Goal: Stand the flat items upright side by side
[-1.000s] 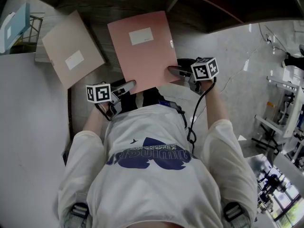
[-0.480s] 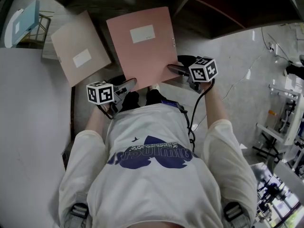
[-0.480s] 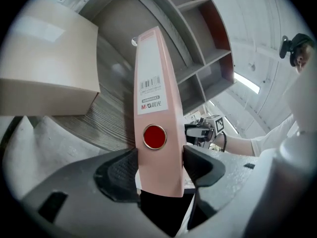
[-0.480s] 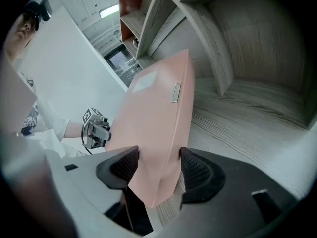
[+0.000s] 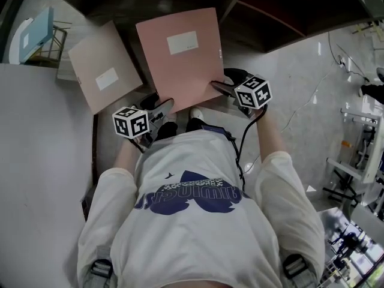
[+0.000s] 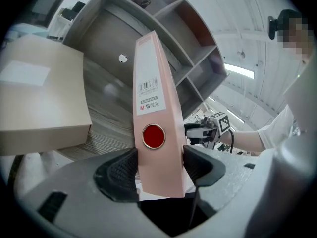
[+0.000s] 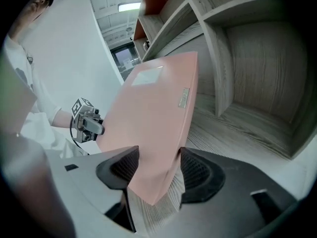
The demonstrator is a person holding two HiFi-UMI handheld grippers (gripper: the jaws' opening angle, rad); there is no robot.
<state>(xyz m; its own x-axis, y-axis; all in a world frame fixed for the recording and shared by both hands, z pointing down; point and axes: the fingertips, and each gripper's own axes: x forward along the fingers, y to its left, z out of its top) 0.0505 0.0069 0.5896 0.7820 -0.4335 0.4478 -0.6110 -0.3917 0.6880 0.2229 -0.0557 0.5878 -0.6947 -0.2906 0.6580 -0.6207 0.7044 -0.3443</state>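
A flat pink stiff file box is held up in front of a grey wooden shelf, over the front edge of its bottom board. The box tilts, with its big face turned up toward the person. No view shows whether its far edge rests on the board. The left gripper is clamped on the near left corner, across the thin spine with the red round hole. The right gripper is clamped on the near right corner, on the side with the little metal clasp. Both sets of jaws press tight on the box. The box looks stiff and probably quite light, so it should keep its shape when it is tipped up. Its sides look smooth, so it could slip if the squeeze is weak. Holding it across its thin side at the two near corners looks like a good way to steer it. Both grippers point forward and a bit down, and the person's arms are bent close to the body. A flat beige file box lies on its big face toward the left end of the board, just beside the pink one.
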